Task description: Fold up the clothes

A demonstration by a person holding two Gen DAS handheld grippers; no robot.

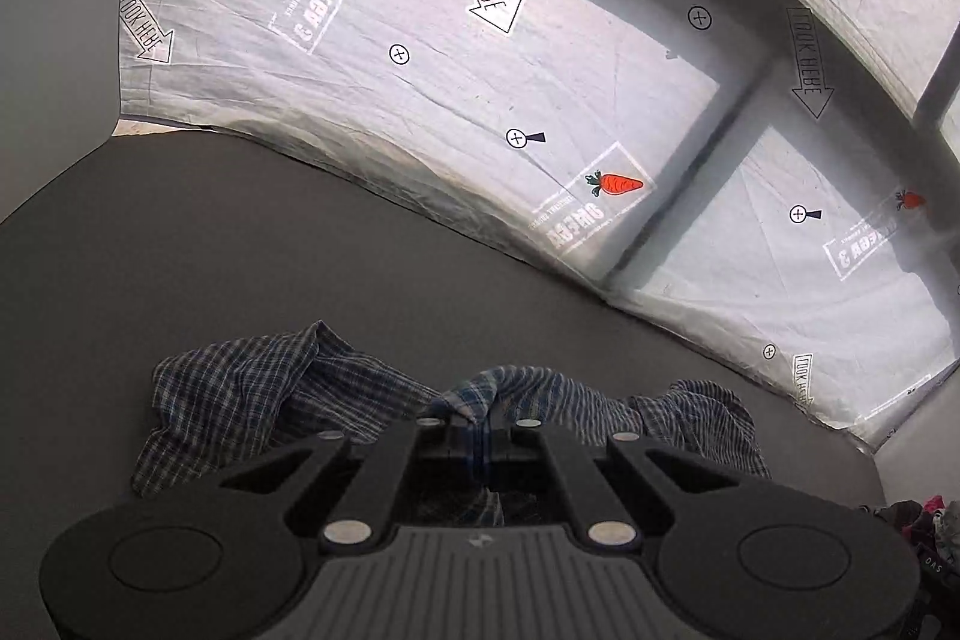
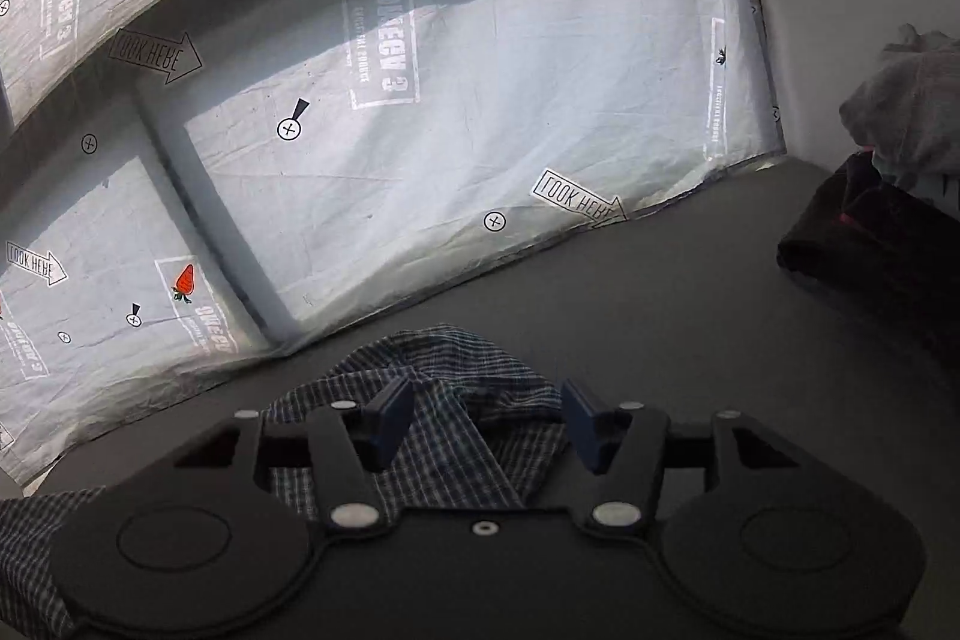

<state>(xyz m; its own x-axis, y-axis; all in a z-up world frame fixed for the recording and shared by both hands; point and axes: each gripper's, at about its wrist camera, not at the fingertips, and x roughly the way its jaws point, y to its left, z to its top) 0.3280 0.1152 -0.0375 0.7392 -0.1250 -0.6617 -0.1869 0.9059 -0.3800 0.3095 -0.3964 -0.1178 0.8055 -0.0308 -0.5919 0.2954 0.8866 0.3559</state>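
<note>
The left gripper [image 1: 480, 436] fingers are pinching the plaid shirt [image 1: 252, 388]; the right gripper [image 2: 480, 430] fingers are straddling its collar [image 2: 456, 436] unclenched, risking a one-sided lift bunching it.

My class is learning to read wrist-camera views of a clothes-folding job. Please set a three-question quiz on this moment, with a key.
1. True or false: the left tongs are shut on the checked shirt.
2. The right tongs are: A) clamped on the shirt, B) open above the shirt, C) holding the dark garment.
3. Fill in: the dark garment lies on the grey ____, to the right of the shirt in the right wrist view.

Key
1. True: a pinch of cloth sits between the closed jaws.
2. B: the pads stand apart, pressing nothing.
3. table
</note>
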